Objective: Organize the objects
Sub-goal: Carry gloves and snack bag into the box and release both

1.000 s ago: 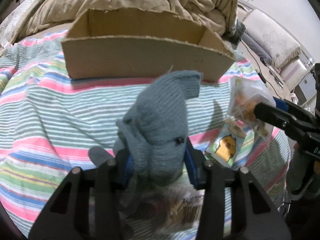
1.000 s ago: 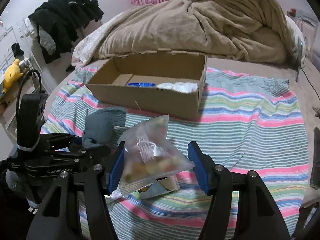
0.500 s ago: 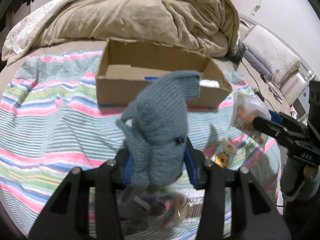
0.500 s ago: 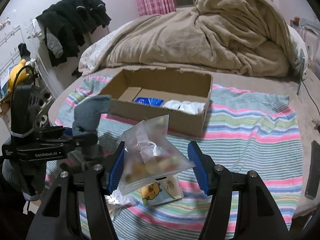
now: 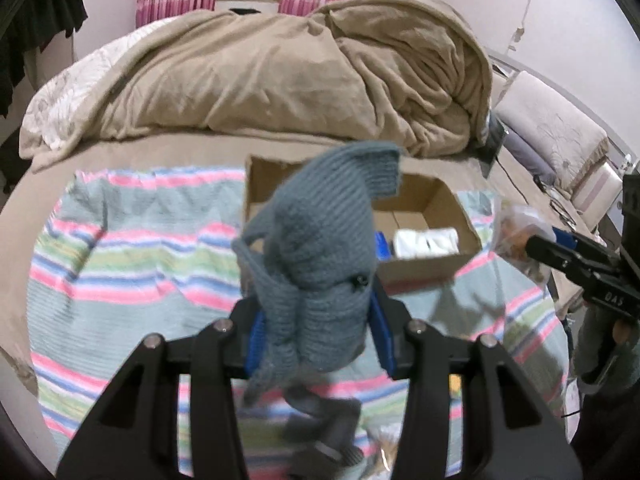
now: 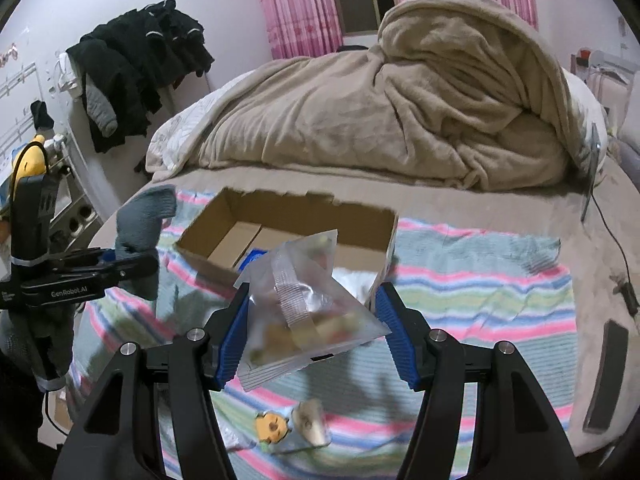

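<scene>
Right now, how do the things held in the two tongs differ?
The left tongs hold a grey-blue knitted garment, soft and opaque; the right tongs hold a clear plastic snack bag, crinkly and see-through. The garment stands upward; the bag tilts sideways. Both hang lifted near the cardboard box.

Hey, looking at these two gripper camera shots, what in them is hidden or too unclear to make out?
- Left wrist view: the knitted garment in the left gripper covers the middle of the cardboard box.
- Right wrist view: the clear snack bag in the right gripper hides the box's near contents; the snacks are blurred.
- Right wrist view: the cartoon packet on the striped blanket is blurred, print unreadable.
</scene>
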Motion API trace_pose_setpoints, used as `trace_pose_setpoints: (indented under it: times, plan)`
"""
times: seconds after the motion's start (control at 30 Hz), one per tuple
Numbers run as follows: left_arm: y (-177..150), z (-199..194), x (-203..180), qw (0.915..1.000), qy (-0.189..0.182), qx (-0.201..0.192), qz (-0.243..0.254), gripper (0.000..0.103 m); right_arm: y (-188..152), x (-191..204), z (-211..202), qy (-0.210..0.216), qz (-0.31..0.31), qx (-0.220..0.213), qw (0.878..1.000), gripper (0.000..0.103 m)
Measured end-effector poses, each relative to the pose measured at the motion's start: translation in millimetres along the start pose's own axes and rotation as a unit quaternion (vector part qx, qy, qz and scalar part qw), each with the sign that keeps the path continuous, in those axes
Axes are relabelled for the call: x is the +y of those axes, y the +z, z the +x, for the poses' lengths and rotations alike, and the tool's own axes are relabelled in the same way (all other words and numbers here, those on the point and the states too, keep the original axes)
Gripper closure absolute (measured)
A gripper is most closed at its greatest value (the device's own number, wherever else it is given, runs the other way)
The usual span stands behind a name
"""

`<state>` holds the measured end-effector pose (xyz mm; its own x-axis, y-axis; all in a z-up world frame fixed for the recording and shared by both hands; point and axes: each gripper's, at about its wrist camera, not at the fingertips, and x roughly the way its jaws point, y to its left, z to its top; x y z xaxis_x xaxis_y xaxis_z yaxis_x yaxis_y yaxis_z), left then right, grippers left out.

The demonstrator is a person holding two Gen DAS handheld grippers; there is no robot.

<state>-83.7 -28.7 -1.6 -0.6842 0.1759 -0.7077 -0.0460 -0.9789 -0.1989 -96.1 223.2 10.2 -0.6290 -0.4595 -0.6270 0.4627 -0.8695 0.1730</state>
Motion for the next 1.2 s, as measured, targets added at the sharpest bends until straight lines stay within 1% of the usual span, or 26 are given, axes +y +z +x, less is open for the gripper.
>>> trace_pose_setpoints:
  times: [0.13,0.27,0.4,0.6,0.77,0.97,1.2]
  plan:
    - [14,4,4,0.9998,0.014,-0.01,0.01,0.058,12,0,5,0.001,-0.009,-0.007,1.0,0.039]
    - [26,14,5,0.9994,0.024,-0.011,0.021,0.058,21,-1,13,0.006,-0.011,-0.013,1.0,0.039]
    - [36,25,4,0.9991,0.026,-0.015,0.03,0.058,30,-2,29,0.008,-0.012,-0.006,1.0,0.039]
    - [45,47,9,0.9988,0.031,-0.002,0.039,0.058,37,-1,53,0.01,-0.019,0.005,1.0,0.039]
    - [48,63,10,0.9986,0.027,0.009,0.045,0.058,41,-3,69,0.01,-0.023,0.014,1.0,0.038]
    - [46,82,13,0.9984,0.024,0.029,0.042,0.058,40,-4,91,0.018,-0.029,0.033,0.999,0.039]
    - [44,98,10,0.9966,0.021,0.053,0.059,0.057,36,-8,110,0.028,-0.027,0.051,0.998,0.039]
